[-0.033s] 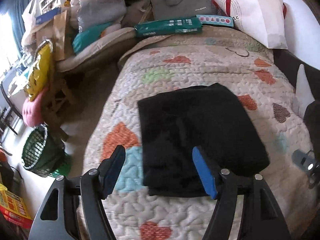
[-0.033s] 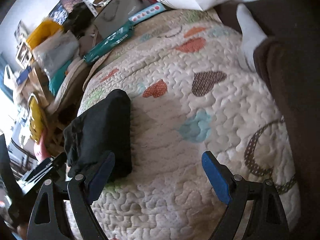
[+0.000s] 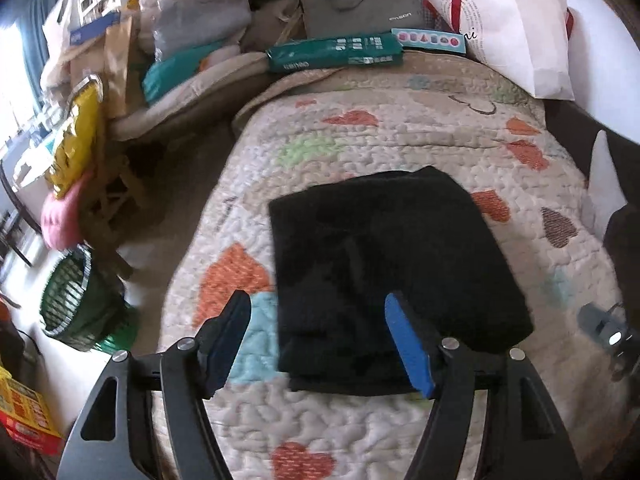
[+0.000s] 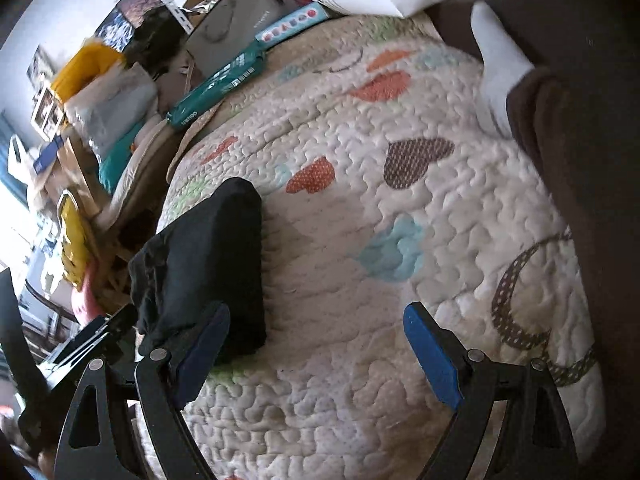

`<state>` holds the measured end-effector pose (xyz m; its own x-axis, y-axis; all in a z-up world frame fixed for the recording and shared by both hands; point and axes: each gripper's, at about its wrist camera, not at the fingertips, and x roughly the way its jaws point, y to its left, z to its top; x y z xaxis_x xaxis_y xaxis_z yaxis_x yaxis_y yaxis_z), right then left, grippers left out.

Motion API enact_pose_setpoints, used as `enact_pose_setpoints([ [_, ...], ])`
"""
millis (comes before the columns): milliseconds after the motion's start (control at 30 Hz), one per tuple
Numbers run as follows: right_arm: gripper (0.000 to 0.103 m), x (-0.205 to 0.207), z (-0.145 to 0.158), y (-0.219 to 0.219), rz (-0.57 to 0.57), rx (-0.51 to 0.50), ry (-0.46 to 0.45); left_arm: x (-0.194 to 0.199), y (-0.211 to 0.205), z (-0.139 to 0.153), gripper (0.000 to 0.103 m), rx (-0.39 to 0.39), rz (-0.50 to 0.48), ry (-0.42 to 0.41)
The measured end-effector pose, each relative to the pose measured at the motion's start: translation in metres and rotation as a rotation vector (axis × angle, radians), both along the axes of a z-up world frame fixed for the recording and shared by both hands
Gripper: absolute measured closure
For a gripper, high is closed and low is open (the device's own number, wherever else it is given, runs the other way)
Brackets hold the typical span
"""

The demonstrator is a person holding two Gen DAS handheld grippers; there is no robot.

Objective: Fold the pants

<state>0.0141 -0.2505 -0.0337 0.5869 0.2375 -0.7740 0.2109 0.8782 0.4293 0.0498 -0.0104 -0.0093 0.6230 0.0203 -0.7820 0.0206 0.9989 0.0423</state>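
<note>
The black pants (image 3: pixel 384 264) lie folded into a thick rectangle on a quilted bedspread with coloured hearts (image 3: pixel 360 136). My left gripper (image 3: pixel 320 340) is open and empty, held above the near edge of the folded pants. In the right wrist view the pants (image 4: pixel 208 256) lie at the left, and my right gripper (image 4: pixel 316 348) is open and empty over bare quilt (image 4: pixel 360 380) to their right. Its left finger (image 4: pixel 200 352) is close to the pants' near corner. The left gripper's black frame shows at the far left of that view (image 4: pixel 80 344).
A green box (image 3: pixel 334 54), a grey bag (image 3: pixel 360 8) and a white bag (image 3: pixel 508 28) stand at the bed's far end. Piled bags and cushions (image 3: pixel 192 32) and a green basket (image 3: pixel 68 300) are off the left side. A dark seat back (image 4: pixel 580 160) runs along the right.
</note>
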Motion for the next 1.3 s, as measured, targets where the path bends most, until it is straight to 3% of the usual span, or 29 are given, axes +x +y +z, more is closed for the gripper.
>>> enact_pose_setpoints([
  [333, 0.011, 0.013, -0.021, 0.017, 0.041, -0.050, 0.066, 0.019, -0.005, 0.001, 0.034, -0.121, -0.012, 0.018],
  [567, 0.011, 0.015, -0.012, 0.039, 0.051, -0.153, 0.001, 0.013, 0.007, 0.005, 0.034, -0.156, -0.033, -0.039],
  [700, 0.011, 0.009, 0.003, 0.050, 0.057, -0.202, -0.075, -0.001, 0.021, 0.019, 0.034, -0.158, -0.015, -0.124],
  [800, 0.011, 0.003, 0.016, 0.062, 0.079, -0.283, -0.140, -0.025, 0.038, 0.045, 0.032, -0.139, 0.033, -0.246],
  [967, 0.011, -0.005, 0.030, 0.074, 0.107, -0.365, -0.218, -0.070, 0.059, 0.088, 0.000, -0.093, 0.104, -0.482],
  [1033, 0.011, -0.006, 0.033, 0.074, 0.108, -0.351, -0.225, -0.082, 0.065, 0.102, 0.000, -0.109, 0.122, -0.555],
  [1133, 0.011, -0.001, 0.041, 0.067, 0.103, -0.294, -0.211, -0.079, 0.065, 0.118, 0.000, -0.107, 0.091, -0.544],
  [1300, 0.011, 0.016, 0.063, 0.063, 0.158, -0.285, -0.208, -0.052, 0.062, 0.126, 0.000, -0.171, 0.008, -0.415],
])
